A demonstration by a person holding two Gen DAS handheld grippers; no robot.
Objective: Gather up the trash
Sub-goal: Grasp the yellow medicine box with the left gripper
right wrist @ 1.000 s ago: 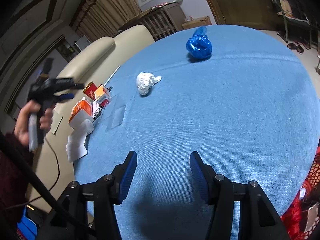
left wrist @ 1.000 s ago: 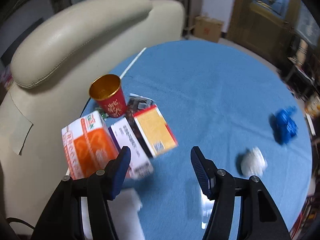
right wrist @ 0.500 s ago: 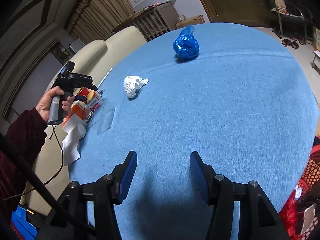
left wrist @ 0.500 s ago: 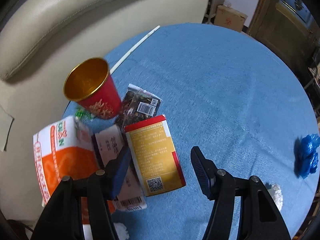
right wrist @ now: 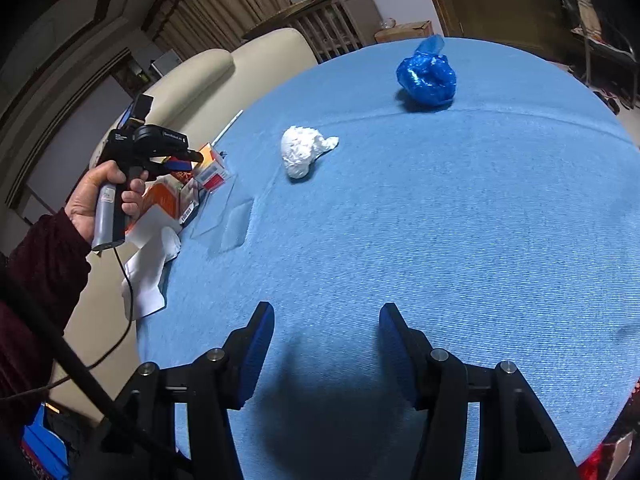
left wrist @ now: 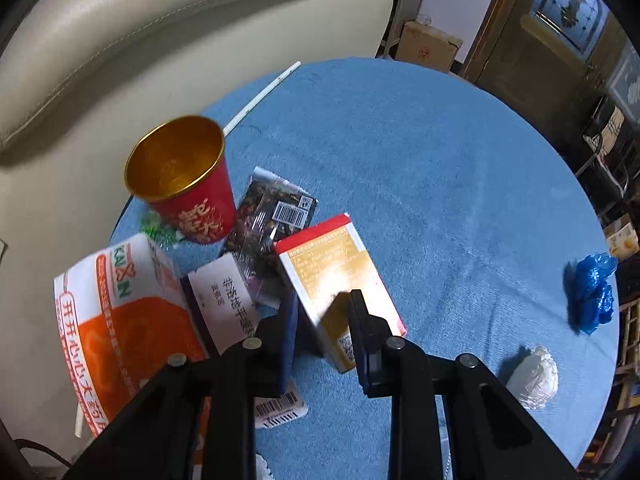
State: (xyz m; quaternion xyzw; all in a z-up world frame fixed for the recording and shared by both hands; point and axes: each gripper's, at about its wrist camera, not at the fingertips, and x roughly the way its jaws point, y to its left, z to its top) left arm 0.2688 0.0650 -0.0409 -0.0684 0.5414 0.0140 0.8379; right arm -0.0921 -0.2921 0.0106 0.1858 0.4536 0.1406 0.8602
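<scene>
A pile of trash lies at the near left of the blue round table (left wrist: 440,184). It holds a red cup with a gold inside (left wrist: 188,196), a dark snack wrapper (left wrist: 276,216), an orange box (left wrist: 120,320), a white box (left wrist: 224,300) and a yellow-and-red box (left wrist: 332,272). My left gripper (left wrist: 324,300) is shut on the yellow-and-red box, which tilts between the pads. A white paper wad (right wrist: 302,150) and a blue plastic bag (right wrist: 426,76) lie farther out. My right gripper (right wrist: 326,314) hangs open over bare cloth, holding nothing.
A cream sofa (left wrist: 160,40) curves round the table's far left edge. A white straw (left wrist: 260,98) lies at that edge. White tissue (right wrist: 150,264) and clear plastic (right wrist: 228,220) sit beside the pile. A hand (right wrist: 100,196) in a dark red sleeve holds the left gripper.
The left gripper has come down onto the pile and its jaws have shut on the yellow-and-red box, tipping it. In the right wrist view the wad and blue bag now sit farther right.
</scene>
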